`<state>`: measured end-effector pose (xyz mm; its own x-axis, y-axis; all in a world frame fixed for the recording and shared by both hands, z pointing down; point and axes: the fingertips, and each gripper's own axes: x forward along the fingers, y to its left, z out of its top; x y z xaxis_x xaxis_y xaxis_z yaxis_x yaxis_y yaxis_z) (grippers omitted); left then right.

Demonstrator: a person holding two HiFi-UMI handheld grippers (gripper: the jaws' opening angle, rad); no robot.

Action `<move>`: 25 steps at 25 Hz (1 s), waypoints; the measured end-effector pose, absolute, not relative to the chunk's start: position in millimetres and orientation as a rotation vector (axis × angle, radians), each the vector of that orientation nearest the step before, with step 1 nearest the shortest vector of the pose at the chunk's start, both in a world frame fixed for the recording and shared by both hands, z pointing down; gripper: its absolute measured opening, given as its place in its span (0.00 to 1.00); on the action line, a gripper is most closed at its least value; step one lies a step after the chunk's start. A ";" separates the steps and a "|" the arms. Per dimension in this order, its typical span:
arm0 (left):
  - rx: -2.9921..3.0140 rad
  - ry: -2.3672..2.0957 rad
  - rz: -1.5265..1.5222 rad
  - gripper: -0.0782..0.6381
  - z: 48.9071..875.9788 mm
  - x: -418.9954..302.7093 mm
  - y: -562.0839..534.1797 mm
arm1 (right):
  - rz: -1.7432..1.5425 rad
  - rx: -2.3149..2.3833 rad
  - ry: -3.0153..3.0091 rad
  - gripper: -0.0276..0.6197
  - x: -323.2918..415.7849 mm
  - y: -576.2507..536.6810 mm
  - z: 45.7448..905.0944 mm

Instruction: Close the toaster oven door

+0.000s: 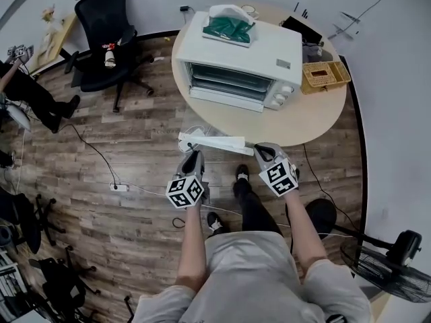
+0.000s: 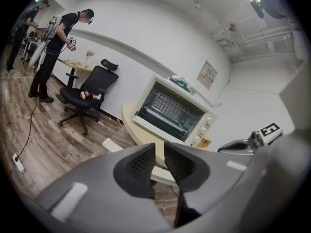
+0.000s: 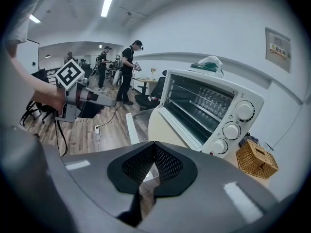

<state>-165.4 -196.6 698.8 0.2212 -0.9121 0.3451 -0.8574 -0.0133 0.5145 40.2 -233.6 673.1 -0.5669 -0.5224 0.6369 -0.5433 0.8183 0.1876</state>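
A white toaster oven (image 1: 239, 62) stands on a round beige table (image 1: 316, 123) with its glass door swung down and out over the table's near edge. The door's white handle bar (image 1: 215, 142) lies level just in front of me. My left gripper (image 1: 193, 152) sits at the handle's left end; in the left gripper view (image 2: 159, 161) its jaws stand slightly open with nothing between the pads, and the handle (image 2: 111, 145) shows beyond them. My right gripper (image 1: 261, 152) hangs just off the handle's right end. Its jaws (image 3: 154, 164) are shut and empty, facing the oven's open cavity (image 3: 204, 106).
A wicker basket (image 1: 325, 75) sits right of the oven, and a green-and-white packet (image 1: 231, 27) lies on its top. A black office chair (image 1: 108, 39) stands at the far left. A power strip (image 1: 119, 188) and cables lie on the wood floor. People (image 2: 58, 47) stand in the background.
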 end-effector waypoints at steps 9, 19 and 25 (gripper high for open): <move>1.822 -1.563 -0.064 0.33 748.2 -141.7 -196.1 | -0.119 0.550 -2.097 0.05 49.9 -221.9 742.3; 1.575 -1.442 -0.432 0.33 791.5 -140.7 -196.8 | -0.247 0.393 -1.971 0.09 52.3 -218.9 785.8; 1.449 -1.389 -0.579 0.33 812.4 -138.8 -192.8 | -0.327 0.339 -1.918 0.17 51.4 -219.1 798.6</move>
<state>-138.8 -192.8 812.4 0.2243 -0.9303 0.2903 -0.4486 0.1659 0.8782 51.4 -219.1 798.6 -0.3519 -0.3847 0.8533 -0.0803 0.9207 0.3819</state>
